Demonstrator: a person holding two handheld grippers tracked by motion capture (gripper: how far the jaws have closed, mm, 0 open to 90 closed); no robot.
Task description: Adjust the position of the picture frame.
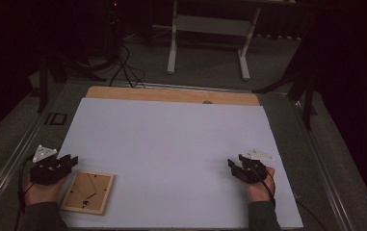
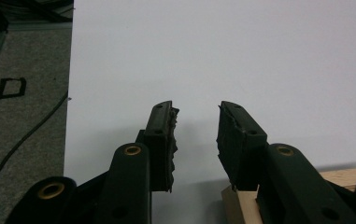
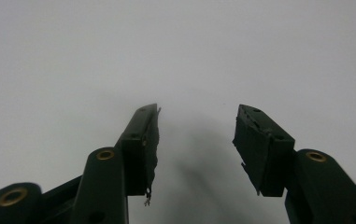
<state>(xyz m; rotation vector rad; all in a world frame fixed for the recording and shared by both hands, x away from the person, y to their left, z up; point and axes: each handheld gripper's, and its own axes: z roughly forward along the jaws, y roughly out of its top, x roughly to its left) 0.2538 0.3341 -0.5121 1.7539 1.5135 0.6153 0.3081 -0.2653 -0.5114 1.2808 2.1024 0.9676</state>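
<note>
1. One broad white sheet (image 1: 171,159) covers most of the table, with a strip of bare wood (image 1: 171,94) showing along its far edge; grey floor and the legs of another table lie beyond.

2. One small wooden picture frame (image 1: 87,192) lies flat at the near left corner of the sheet, its dark backing with thin metal clips facing up. In the left gripper view a pale wooden corner of it (image 2: 241,205) peeks out just under the right-hand jaw.

3. Two hands rest at the near edge, each carrying a black gripper. The left gripper (image 1: 68,161) sits just beside the frame's left corner, near it but, as far as I can tell, not gripping it. The right gripper (image 1: 233,166) is well apart from it, over bare sheet on the right.

4. Fingers: those of the left gripper (image 2: 195,135) stand apart at a middling gap, with white sheet between the ragged pads and nothing clamped. Those of the right gripper (image 3: 196,140) are apart too, somewhat wider, with blank sheet between them and nothing touched.

5. Step in hand, as I judge it: the very start, an approach to the frame with neither gripper engaged. The next move likely calls for the left gripper to swing right over the frame's edge and close on the wooden rail, while the right comes across to steady or share the hold.
</note>
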